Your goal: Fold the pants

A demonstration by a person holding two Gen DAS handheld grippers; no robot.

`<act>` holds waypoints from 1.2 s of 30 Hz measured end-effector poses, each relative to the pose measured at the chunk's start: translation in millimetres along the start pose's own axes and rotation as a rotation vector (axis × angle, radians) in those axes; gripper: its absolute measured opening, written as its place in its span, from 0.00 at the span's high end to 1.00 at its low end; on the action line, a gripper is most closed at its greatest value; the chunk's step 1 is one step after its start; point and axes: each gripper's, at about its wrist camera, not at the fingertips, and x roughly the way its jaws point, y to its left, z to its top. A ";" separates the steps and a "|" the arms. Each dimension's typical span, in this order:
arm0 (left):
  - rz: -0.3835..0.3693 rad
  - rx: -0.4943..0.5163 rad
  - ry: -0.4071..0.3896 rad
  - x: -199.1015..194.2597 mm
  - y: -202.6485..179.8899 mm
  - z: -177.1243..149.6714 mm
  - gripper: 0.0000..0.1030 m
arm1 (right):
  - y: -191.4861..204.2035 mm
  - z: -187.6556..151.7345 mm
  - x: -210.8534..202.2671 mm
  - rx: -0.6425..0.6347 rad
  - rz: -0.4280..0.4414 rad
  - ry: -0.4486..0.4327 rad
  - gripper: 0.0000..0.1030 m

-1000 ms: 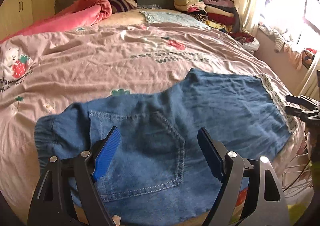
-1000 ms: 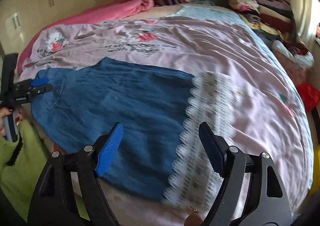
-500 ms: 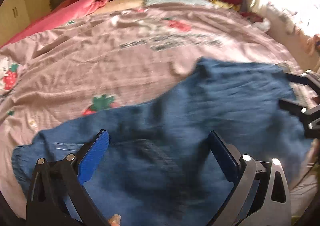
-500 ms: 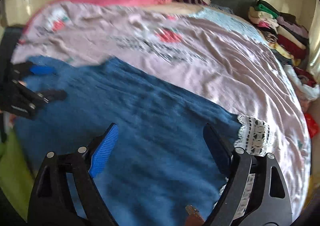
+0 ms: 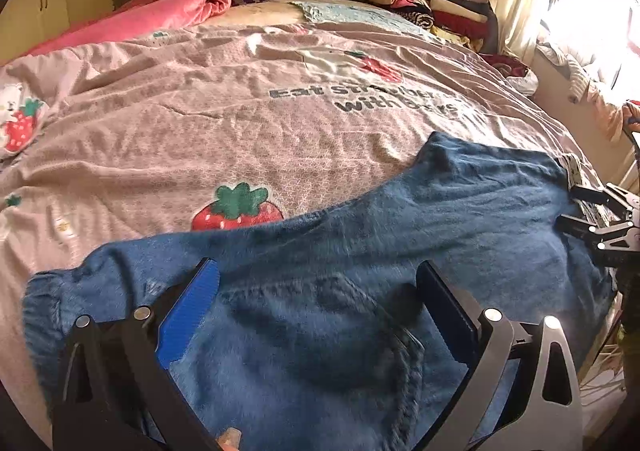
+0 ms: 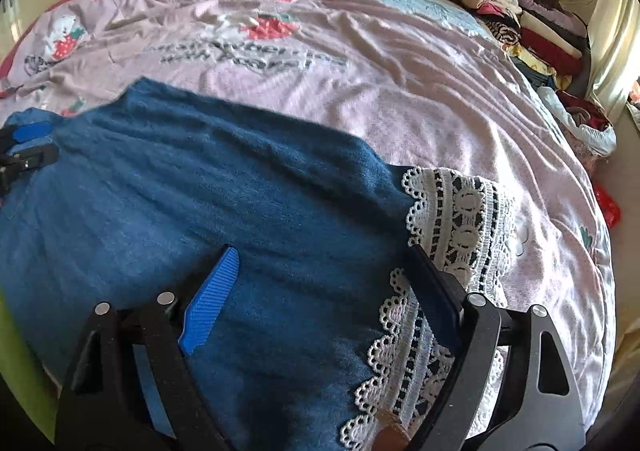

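pants (image 5: pixel 360 251) slid closer on the bed (image 5: pixel 200 123) since a sec ago, both grippers, left (image 5: pixel 316 287) and right (image 6: pixel 320 271), now lower over them, jaws wide open

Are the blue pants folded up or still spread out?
Spread out. The blue pants lie flat across the bedspread, waistband at one end, lace hem at the other.

A: What's under the right tool (image 6: pixel 320 279)?
B: The blue denim pants (image 6: pixel 208 191), spread flat on the pink bedspread (image 6: pixel 400 91). Its jaws stand wide apart, gripping nothing.
A: And the hem?
B: White lace trim (image 6: pixel 460 211), by the dark finger.
A: Anything else?
B: The left tool (image 6: pixel 24 147) at the pants' far end; folded clothes (image 6: pixel 528 23) stacked by the headboard.
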 end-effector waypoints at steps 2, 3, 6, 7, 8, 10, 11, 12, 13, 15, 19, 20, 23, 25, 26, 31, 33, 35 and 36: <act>-0.003 0.013 -0.017 -14.9 -5.8 -1.6 0.04 | 0.1 -5.1 -13.8 -0.001 0.011 -0.018 0.23; -0.009 0.015 -0.019 -19.5 -7.2 -2.6 0.04 | 0.4 -6.2 -18.7 -0.001 0.015 -0.023 0.22; -0.030 0.022 -0.017 -33.0 -15.5 -8.6 0.04 | -1.4 -19.4 -40.7 0.015 0.040 -0.042 0.20; -0.038 0.028 -0.017 -36.2 -18.5 -10.6 0.04 | -1.9 -24.7 -46.9 0.017 0.043 -0.043 0.20; -0.045 0.038 -0.019 -39.8 -23.1 -13.0 0.04 | -1.9 -28.1 -50.5 0.016 0.043 -0.041 0.19; -0.060 0.069 -0.014 -46.3 -35.0 -19.6 0.04 | -1.1 -39.7 -60.7 0.018 0.047 -0.044 0.19; -0.074 0.096 -0.007 -48.6 -43.8 -23.4 0.04 | -0.1 -44.0 -63.2 0.019 0.054 -0.040 0.19; -0.076 0.114 -0.001 -49.6 -50.1 -27.2 0.04 | 0.7 -48.1 -65.5 0.020 0.057 -0.039 0.19; -0.075 0.133 0.005 -49.9 -57.1 -30.7 0.04 | 1.8 -52.3 -66.7 0.022 0.060 -0.036 0.19; -0.081 0.169 0.022 -47.5 -68.9 -37.3 0.04 | 3.6 -59.8 -67.8 0.021 0.069 -0.025 0.19; -0.041 0.228 0.087 -31.4 -82.3 -50.1 0.04 | 0.6 -73.8 -60.7 0.065 0.095 0.022 0.19; -0.027 0.235 0.104 -27.0 -83.3 -52.9 0.04 | -0.1 -77.6 -56.1 0.074 0.090 0.040 0.19; -0.009 0.244 0.126 -19.2 -83.0 -58.7 0.04 | -2.2 -83.9 -49.7 0.082 0.087 0.048 0.19; -0.018 0.236 0.130 -18.1 -80.6 -58.8 0.04 | -1.2 -85.6 -48.2 0.080 0.083 0.046 0.19; -0.023 0.232 0.129 -17.7 -79.0 -58.5 0.04 | -1.0 -85.7 -48.2 0.080 0.083 0.047 0.19; -0.031 0.226 0.117 -20.3 -79.2 -57.6 0.04 | -6.5 -84.1 -56.7 0.122 0.122 0.022 0.18; -0.027 0.219 0.109 -24.1 -79.2 -55.7 0.04 | -13.8 -81.3 -64.7 0.158 0.152 0.002 0.18; -0.033 0.210 0.090 -30.3 -78.5 -52.4 0.04 | -20.2 -78.0 -71.9 0.175 0.151 -0.013 0.18; -0.037 0.202 0.074 -35.6 -77.8 -49.6 0.04 | -22.3 -77.2 -74.0 0.176 0.145 -0.016 0.18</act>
